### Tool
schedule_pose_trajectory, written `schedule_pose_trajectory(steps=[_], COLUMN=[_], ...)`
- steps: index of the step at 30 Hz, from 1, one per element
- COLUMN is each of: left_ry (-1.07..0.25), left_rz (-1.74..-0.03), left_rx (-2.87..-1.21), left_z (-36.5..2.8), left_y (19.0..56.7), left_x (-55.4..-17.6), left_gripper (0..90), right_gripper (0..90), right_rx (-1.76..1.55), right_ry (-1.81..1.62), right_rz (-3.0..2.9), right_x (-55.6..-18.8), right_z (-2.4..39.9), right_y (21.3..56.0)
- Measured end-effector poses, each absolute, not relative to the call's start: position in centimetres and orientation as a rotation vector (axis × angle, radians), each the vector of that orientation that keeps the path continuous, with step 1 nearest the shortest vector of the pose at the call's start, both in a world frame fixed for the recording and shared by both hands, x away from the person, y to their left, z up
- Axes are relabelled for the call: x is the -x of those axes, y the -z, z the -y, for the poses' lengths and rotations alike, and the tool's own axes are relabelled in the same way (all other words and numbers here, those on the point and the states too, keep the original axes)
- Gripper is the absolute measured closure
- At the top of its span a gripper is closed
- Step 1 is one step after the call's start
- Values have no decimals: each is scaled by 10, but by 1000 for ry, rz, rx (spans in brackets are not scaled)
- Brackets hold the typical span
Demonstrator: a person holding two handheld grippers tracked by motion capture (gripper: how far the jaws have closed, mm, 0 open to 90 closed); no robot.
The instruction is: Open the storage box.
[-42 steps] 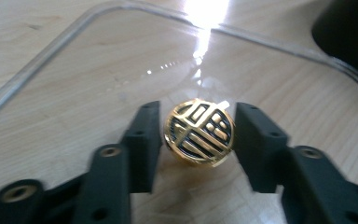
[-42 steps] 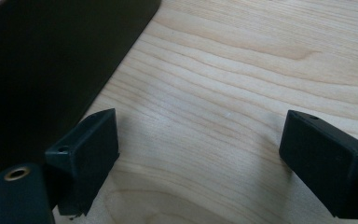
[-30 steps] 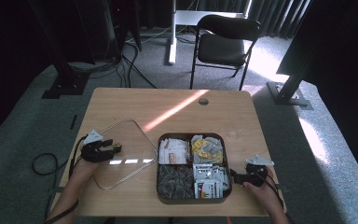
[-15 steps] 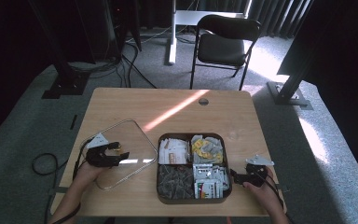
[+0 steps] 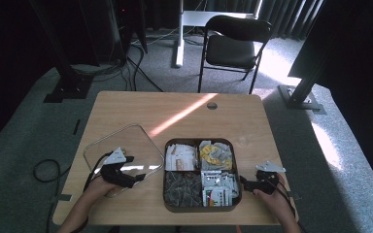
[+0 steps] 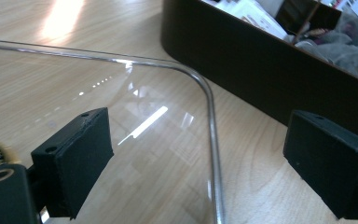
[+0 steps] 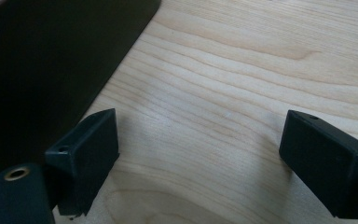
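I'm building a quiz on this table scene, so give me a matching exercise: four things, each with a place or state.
Things:
1. clear lid
2. dark tray
3. left gripper
4. chair

Places or states:
a. on the floor beyond the table
b. four compartments of packets
c. lying flat on the table left of the tray
d. jaws open above the lid's corner

Pairs: 1-c, 2-b, 3-d, 4-a
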State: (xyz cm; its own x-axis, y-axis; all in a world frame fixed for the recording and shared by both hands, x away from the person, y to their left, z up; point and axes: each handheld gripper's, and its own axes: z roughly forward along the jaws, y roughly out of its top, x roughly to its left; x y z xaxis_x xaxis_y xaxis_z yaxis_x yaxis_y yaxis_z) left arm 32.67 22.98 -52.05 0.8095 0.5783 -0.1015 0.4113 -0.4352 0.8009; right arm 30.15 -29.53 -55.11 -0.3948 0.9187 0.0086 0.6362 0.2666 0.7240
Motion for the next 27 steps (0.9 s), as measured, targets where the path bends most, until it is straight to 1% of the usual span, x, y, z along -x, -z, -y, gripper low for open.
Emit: schedule_pose_trajectory(steps=[2,3,4,7,13,27], left_ry=[-225,-225,-215,-213,-181,-161], left_rz=[-710,-710,-697,-693,-624,-541], left_rx=[-2100,-2100,-2120,-2131,-2141,-2161], left_z=[-226,-226,-223,-219,-203,-186], left_y=[523,523,525,526,528,531], left_x=[-325,-325,-323,-321,-312,-296], left_gripper=[79,60,15,13,13,14], right_gripper=[112,112,112,112,112,112], right_rx=[-1408,-1408,-1408,-1408,-1408,-1408], right_ry=[-919,-919,-919,-919,-919,-919], right_rz=[-2128,-2128,-2128,-2128,-2128,-2128], right_x=[-301,-301,-301,-301,-301,-301], right_z=[295,295,295,295,295,295], right_y=[551,551,551,551,551,551])
